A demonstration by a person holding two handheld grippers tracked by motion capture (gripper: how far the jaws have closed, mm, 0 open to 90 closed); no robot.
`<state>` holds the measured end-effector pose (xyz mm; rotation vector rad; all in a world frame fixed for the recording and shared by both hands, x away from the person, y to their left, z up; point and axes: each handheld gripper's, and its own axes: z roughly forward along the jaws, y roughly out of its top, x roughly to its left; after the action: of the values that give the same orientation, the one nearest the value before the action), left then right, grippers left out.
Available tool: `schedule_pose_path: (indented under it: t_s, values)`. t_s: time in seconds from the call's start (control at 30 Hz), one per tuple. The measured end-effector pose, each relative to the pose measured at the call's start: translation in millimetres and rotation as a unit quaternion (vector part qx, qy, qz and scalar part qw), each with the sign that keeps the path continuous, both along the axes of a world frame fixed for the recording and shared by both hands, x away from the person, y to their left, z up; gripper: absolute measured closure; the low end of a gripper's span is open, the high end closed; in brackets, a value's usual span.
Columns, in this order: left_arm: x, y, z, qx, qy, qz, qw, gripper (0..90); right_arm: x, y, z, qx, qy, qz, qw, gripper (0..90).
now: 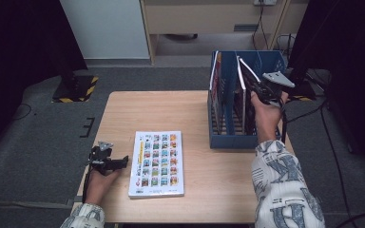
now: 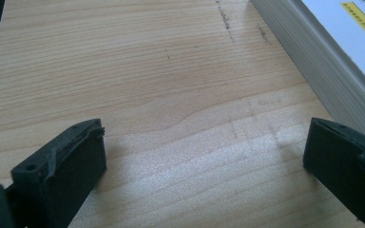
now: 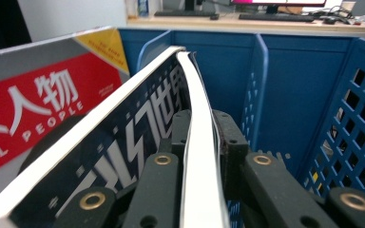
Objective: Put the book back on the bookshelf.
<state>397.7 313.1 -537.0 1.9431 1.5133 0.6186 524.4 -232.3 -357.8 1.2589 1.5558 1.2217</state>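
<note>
The right gripper (image 3: 197, 142) is clamped on the top edge of a thin dark-covered magazine (image 3: 123, 142) standing in the blue file rack (image 1: 228, 137). The magazine looks light and floppy; grip near the spine edge to limit bending. The left gripper (image 2: 204, 156) rests with jaws apart beside the thick book (image 1: 156, 164) on the table (image 1: 147, 109).

Right gripper (image 3: 200, 142) jaws cover the lower edge of the dark magazine (image 3: 138, 123). Red magazine (image 3: 33, 114) title cut off at left. Book (image 2: 342, 52) cropped at right edge.
</note>
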Motion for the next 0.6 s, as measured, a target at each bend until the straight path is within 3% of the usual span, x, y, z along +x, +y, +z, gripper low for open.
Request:
schedule_pose_path:
  t_s: [0.07,0.2,0.4,0.6]
  values:
    - [0.0,0.0,0.0,0.000,0.000,0.000,1.0000,0.0,-0.4,0.5,0.3,-0.009,0.006,0.006,0.9999,79.6]
    - [0.0,0.0,0.0,0.000,0.000,0.000,1.0000,0.0,0.3,1.7,0.5,0.000,0.011,0.016,0.9998,78.4]
    - [-0.1,-0.1,0.0,0.000,0.000,0.000,1.0000,0.0,4.5,2.9,4.2,-0.017,0.017,0.008,0.9997,81.1]
    - [-0.1,-0.2,0.0,0.000,0.000,0.000,1.0000,0.0,6.4,1.3,4.1,-0.017,0.008,-0.011,0.9998,83.0]
